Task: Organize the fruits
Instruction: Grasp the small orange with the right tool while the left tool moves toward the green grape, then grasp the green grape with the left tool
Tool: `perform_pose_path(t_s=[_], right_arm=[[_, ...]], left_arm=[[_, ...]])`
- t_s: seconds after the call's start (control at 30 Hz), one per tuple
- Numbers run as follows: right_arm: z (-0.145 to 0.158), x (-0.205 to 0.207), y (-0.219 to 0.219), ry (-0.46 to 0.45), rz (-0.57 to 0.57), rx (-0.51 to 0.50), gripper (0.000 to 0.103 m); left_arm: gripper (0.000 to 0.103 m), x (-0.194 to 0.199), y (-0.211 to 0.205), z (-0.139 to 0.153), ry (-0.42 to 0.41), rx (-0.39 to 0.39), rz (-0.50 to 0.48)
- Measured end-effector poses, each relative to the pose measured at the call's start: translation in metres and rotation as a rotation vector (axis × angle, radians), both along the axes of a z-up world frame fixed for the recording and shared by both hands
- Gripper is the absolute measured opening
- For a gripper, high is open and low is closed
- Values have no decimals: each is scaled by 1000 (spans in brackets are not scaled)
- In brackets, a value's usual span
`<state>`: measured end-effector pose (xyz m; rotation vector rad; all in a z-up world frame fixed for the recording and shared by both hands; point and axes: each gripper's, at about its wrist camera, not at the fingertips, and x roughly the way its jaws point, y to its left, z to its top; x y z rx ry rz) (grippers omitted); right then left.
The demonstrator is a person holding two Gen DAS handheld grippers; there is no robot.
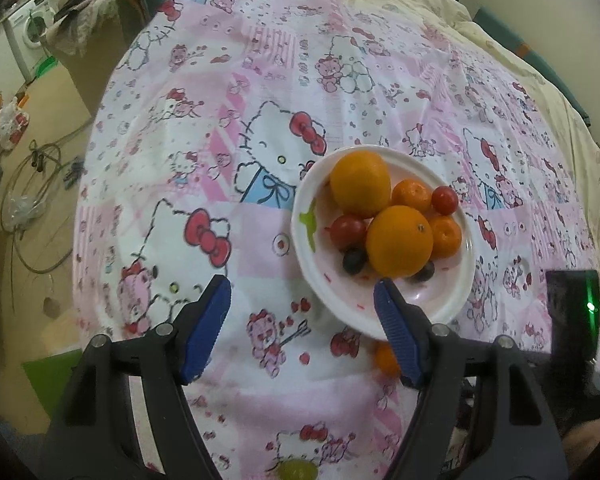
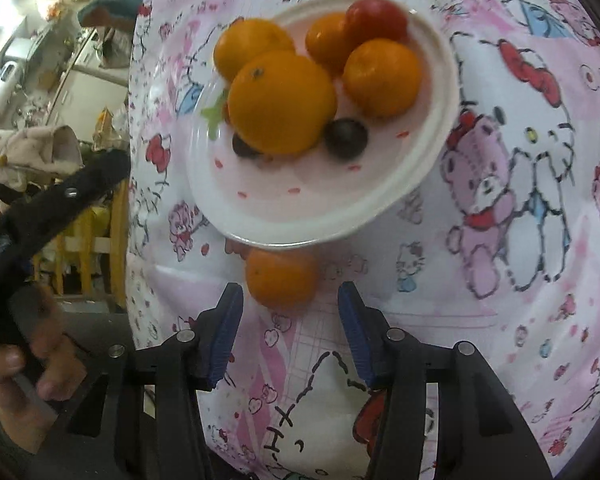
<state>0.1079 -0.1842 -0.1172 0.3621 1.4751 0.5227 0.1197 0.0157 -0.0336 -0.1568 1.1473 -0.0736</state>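
Loose tangerine (image 2: 282, 277) beside plate (image 2: 384, 208): light, soft-skinned, round; grip gently across middle. Right gripper (image 2: 290, 336) and left gripper (image 1: 302, 330): both apart, empty.

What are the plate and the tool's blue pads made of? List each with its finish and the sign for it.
Plate: likely melamine or glazed ceramic; glossy white with printed red dashes and soft highlights, so which one is unclear.
Blue pads on the right tool: apparently rubber or soft plastic, matte, with fine ribbing across the faces.

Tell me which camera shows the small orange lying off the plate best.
The right wrist view: the small orange lies whole on the cloth, just below the plate. In the left wrist view, only a sliver shows behind a finger of the left gripper.
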Motion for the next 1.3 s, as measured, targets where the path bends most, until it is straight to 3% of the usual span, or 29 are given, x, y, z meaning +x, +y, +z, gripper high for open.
perform_pose_path(t_s=[0.37, 0.47, 0.6, 0.83, 0.97, 1.07, 1.1, 1.17, 1.3], right_arm=[[-5, 7, 16, -26, 13, -46, 52], [-4, 5, 18, -45, 36, -66, 44], [-1, 1, 16, -58, 42, -69, 44], [11, -11, 5, -76, 31, -61, 43], [21, -17, -7, -88, 12, -54, 43], [28, -20, -14, -103, 0, -44, 43], [30, -20, -14, -106, -2, -42, 43], [34, -22, -18, -111, -3, -38, 43], [38, -25, -25, -116, -9, -30, 43]], left_arm=[[71, -61, 26, -5, 71, 29, 23], [71, -78, 21, -12, 102, 26, 6], [71, -100, 9, -26, 150, 3, -44], [69, -120, -17, -51, 216, 78, -94], [54, -123, -28, -63, 247, 107, -126], [48, -124, -32, -66, 242, 127, -142], [38, -124, -34, -66, 237, 129, -145], [26, -124, -37, -67, 238, 133, -154], [25, -125, -41, -64, 237, 140, -154]])
